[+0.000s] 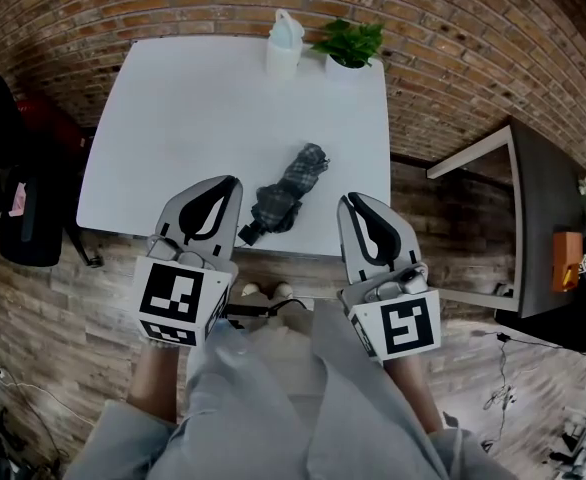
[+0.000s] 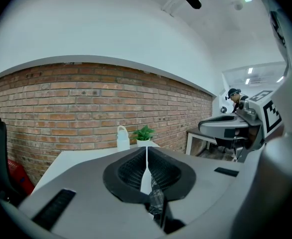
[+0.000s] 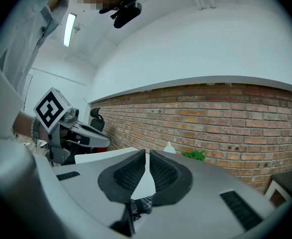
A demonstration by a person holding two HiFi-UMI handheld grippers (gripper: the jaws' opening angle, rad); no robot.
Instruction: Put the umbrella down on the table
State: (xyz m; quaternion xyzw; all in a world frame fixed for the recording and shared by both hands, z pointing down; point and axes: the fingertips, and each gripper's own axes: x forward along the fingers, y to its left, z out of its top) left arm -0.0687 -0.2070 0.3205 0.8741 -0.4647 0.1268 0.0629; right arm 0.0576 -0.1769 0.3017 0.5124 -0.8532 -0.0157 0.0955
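Observation:
A folded dark plaid umbrella (image 1: 288,196) lies on the white table (image 1: 173,118) near its front edge, its black handle end pointing toward me. My left gripper (image 1: 235,181) hovers just left of it, jaws shut and empty. My right gripper (image 1: 348,200) sits just right of the umbrella, also shut with nothing in it. In the left gripper view the plaid umbrella (image 2: 157,199) peeks out below the closed left gripper (image 2: 146,153). The right gripper view shows the umbrella (image 3: 142,203) low beneath the right gripper (image 3: 147,156).
A white bottle (image 1: 284,43) and a potted green plant (image 1: 350,43) stand at the table's far edge by the brick wall. A dark side table (image 1: 543,208) with an orange object (image 1: 567,260) is to the right. A black chair (image 1: 13,188) stands left.

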